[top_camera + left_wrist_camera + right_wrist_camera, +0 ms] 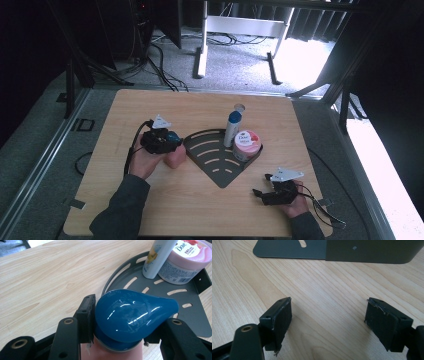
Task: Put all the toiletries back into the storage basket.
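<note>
My left gripper (167, 142) (122, 322) is shut on the glossy blue cap (132, 312) of a pink bottle (176, 157), which stands on the wood just left of a dark grey fan-shaped rack (215, 165) (185, 320). One pad presses each side of the cap. On the rack's far corner stand a white bottle with a blue top (231, 127) (156, 257) and a pink Dove jar (246, 145) (187, 262). My right gripper (262, 185) (328, 320) rests low over bare wood near the rack's right front edge (287, 250), open with nothing between its pads.
The wooden table (200, 210) has bare surface at the front and far left. Beyond its far edge lie grey carpet, cables and metal stand legs (200, 60). A cable trails from each gripper toward the person's sleeves.
</note>
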The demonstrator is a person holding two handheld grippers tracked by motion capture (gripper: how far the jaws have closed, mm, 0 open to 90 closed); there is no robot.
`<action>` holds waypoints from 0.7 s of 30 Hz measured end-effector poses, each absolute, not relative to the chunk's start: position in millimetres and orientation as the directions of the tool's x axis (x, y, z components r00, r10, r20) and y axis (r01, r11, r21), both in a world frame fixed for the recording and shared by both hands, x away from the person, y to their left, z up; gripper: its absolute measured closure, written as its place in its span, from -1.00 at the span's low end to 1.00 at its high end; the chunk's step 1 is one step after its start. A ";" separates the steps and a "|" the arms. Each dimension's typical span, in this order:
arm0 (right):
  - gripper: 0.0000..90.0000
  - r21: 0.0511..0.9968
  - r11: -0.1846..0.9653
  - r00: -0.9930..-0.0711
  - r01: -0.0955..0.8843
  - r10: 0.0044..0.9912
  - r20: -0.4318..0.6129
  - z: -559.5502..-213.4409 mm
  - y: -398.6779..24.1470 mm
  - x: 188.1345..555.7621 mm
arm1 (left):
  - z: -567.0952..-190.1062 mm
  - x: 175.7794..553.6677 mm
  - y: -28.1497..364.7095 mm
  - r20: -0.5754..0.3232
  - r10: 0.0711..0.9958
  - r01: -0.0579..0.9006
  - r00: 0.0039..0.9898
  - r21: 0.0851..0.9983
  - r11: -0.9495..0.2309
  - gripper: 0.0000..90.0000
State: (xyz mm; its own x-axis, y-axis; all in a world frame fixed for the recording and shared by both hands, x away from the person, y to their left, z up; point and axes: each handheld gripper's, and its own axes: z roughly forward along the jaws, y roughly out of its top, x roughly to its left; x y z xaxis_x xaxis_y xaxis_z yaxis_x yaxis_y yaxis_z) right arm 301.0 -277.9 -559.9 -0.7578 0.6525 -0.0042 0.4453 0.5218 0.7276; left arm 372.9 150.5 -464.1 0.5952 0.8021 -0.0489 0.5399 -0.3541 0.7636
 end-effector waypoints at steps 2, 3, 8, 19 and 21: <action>-0.53 0.728 0.521 -0.758 0.446 0.653 -0.003 -559.9 -277.8 301.0 | -463.8 372.6 150.1 -0.047 0.804 0.542 0.592 0.762 -0.354 0.17; -0.53 0.728 0.521 -0.758 0.446 0.653 -0.003 -559.9 -277.8 301.0 | -463.6 372.5 149.9 -0.047 0.805 0.543 0.591 0.761 -0.354 0.17; -0.53 0.728 0.522 -0.758 0.445 0.652 -0.004 -559.9 -277.9 301.1 | -462.6 372.5 151.2 -0.058 0.803 0.548 0.593 0.761 -0.349 0.17; -0.53 0.728 0.521 -0.758 0.445 0.652 -0.003 -559.9 -277.8 301.1 | -447.8 370.5 149.1 -0.045 0.796 0.531 0.603 0.768 -0.359 0.17; -0.53 0.728 0.522 -0.758 0.445 0.652 -0.004 -559.9 -277.9 301.1 | -445.3 371.0 148.2 -0.039 0.797 0.528 0.602 0.768 -0.362 0.17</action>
State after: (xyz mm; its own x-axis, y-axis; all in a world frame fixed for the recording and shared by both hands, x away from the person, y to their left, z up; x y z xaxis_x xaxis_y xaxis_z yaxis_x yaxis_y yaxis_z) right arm 301.1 -277.9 -559.9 -0.7585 0.6517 -0.0042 0.4445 0.5221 0.7279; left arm 371.0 148.2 -445.3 0.6024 0.7973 -0.0385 0.5282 -0.3619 0.7682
